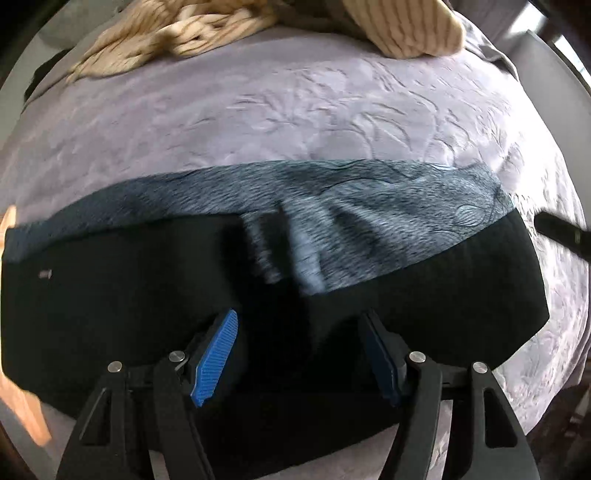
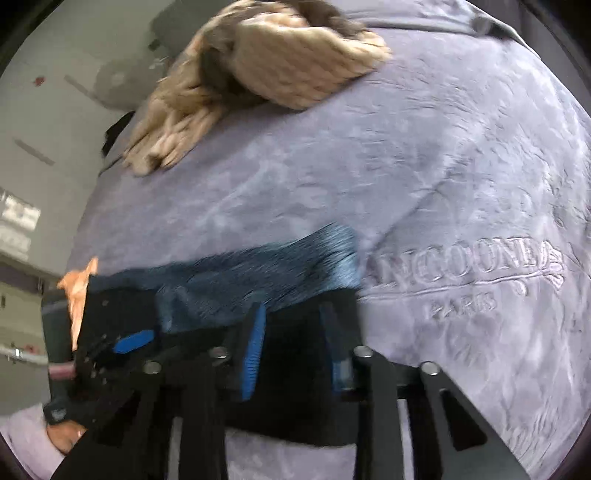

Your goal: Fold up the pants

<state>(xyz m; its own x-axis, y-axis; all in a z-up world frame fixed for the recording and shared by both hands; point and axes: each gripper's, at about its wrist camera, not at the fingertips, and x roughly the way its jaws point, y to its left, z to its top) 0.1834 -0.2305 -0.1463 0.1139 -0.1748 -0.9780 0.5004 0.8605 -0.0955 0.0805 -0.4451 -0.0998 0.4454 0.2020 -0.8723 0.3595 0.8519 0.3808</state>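
Pants are laid crosswise on the bed, long axis side to side beneath both grippers. Left gripper hangs over mid-span, half open, empty. Right gripper sits at the right end, jaws narrowed; a grip on cloth cannot be told.

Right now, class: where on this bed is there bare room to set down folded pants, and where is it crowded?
Free: the bedspread between the knit pile and the pants, and right of the pants, around the embossed lettering. Crowded: the near edge, with pants and both tongs.
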